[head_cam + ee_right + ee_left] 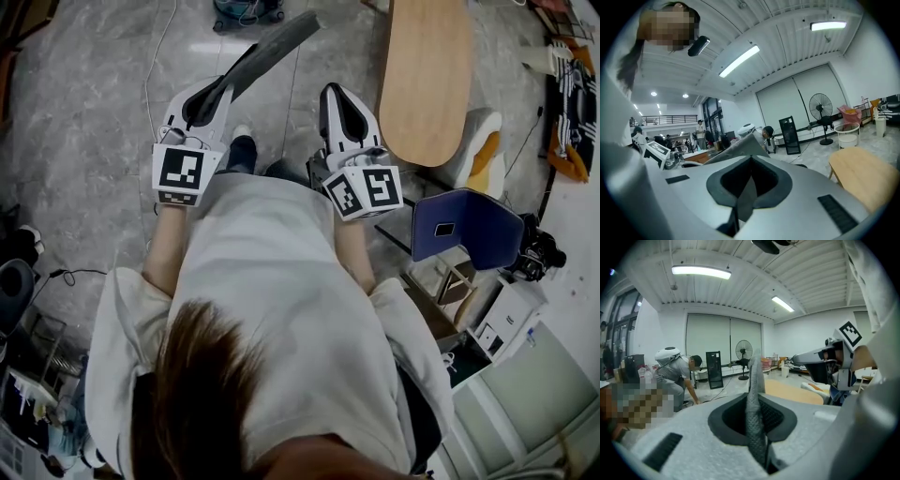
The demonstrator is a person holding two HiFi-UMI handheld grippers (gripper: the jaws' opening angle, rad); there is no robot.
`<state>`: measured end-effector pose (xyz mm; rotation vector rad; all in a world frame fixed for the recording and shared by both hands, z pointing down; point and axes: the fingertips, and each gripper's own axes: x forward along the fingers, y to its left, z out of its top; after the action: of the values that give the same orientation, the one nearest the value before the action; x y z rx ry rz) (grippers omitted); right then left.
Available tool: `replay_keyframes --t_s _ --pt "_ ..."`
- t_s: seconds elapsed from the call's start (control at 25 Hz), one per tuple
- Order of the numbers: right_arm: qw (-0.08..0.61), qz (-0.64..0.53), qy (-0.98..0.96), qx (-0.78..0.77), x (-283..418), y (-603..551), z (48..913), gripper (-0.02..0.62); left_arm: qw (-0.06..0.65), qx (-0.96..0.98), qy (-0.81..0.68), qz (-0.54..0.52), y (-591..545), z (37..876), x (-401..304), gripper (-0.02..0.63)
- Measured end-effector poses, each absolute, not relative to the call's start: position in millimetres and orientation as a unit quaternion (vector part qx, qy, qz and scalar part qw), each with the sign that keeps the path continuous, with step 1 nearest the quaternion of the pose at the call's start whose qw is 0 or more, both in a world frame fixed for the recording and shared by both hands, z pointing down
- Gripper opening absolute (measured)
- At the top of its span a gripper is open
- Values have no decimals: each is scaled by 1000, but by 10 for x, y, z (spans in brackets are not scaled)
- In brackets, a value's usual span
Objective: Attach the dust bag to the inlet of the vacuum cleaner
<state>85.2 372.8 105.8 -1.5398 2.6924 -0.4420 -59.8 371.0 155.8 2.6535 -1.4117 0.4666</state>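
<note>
Hair and a pale shirt fill the lower half of the head view, the person being seen from above. Both forearms reach forward from the shirt, each bearing a gripper with a marker cube at its rear.

Left gripper (pixel 220 94): fingers clenched on the dust bag (pixel 272 52), a thin dark grey sheet. The bag is pinched by one end and juts forward and to the right, beyond the fingertips and clear of the floor (pixel 94 103). In the left gripper view it appears edge-on as a narrow strip of mesh-like texture, rising from the closed fingers through the dark recess in the gripper body.

Right gripper (pixel 337 96): fingers pressed together, with no object visible between them. It is held level with the left gripper, beside it and apart from it, and does not touch the bag. In the right gripper view the bag shows as a grey slanting sheet beyond the gripper body, to the left.

Middle distance: a blue panel (pixel 466 228) stands near the person's right side. An oval wooden worktop (pixel 427 75) lies ahead and to the right of the right gripper, and a thin cable (pixel 153 66) trails over the grey floor to the left.

Background, left gripper view: a crouching person (pixel 675 373), a black cabinet (pixel 713 370) and a standing fan (pixel 743 352) before pale window blinds.
</note>
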Motion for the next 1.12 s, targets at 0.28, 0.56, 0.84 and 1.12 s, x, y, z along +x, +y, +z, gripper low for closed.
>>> replay_keyframes --t_s 0.28,0.56,0.84,1.12 --pt "3 -143 857 -494 729 3459 1043 2 60 865 -473 156 3416 1602 -839 37" --pt "3 -144 862 -486 742 3150 1037 3 68 859 -482 160 3174 1633 -853 37" --pt "-1 -149 875 -460 839 2529 1076 2 70 849 -497 166 2646 1633 -712 37" --pt "-4 -157 888 -433 1131 1827 1109 3 67 831 -526 169 2022 1588 -473 37"
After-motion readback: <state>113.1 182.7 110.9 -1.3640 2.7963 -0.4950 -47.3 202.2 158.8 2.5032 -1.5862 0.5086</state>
